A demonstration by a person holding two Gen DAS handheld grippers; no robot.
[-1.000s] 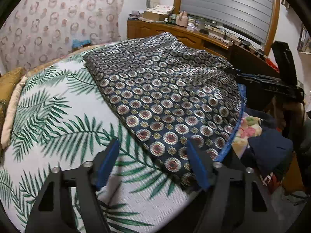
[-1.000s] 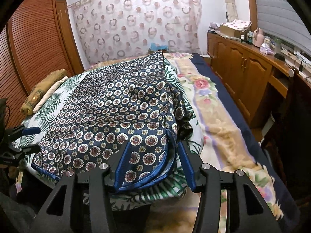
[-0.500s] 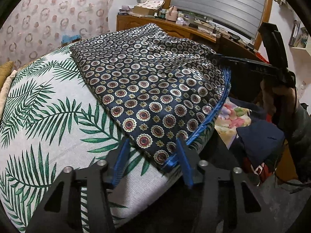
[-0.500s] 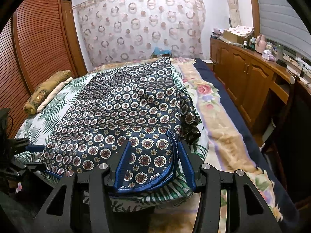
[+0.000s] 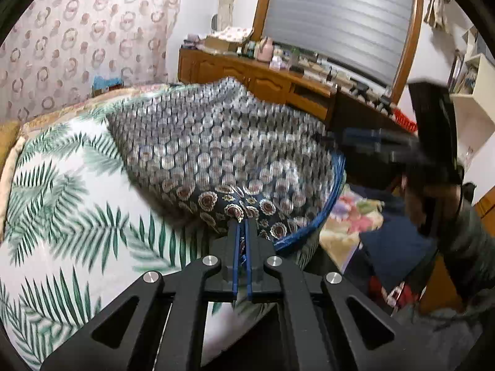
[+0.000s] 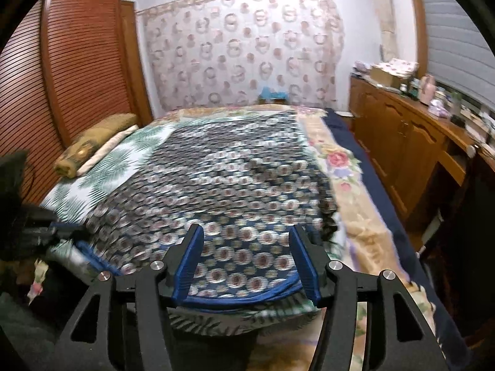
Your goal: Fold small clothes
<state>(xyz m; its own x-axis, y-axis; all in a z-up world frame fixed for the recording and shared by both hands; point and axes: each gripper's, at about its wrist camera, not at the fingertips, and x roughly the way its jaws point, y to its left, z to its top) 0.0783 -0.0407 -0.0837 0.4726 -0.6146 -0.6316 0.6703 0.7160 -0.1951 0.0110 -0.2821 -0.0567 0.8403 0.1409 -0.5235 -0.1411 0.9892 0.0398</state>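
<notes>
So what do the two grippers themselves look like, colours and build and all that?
Both match. The left gripper and the right gripper have matte black, angular frames with triangular cut-outs and round silver bolts at the joints. Each finger carries a long blue pad with fine ribbing. No cables or markings show on them. In the left camera's view, a dark grey-green sleeve shows behind the right gripper.
</notes>
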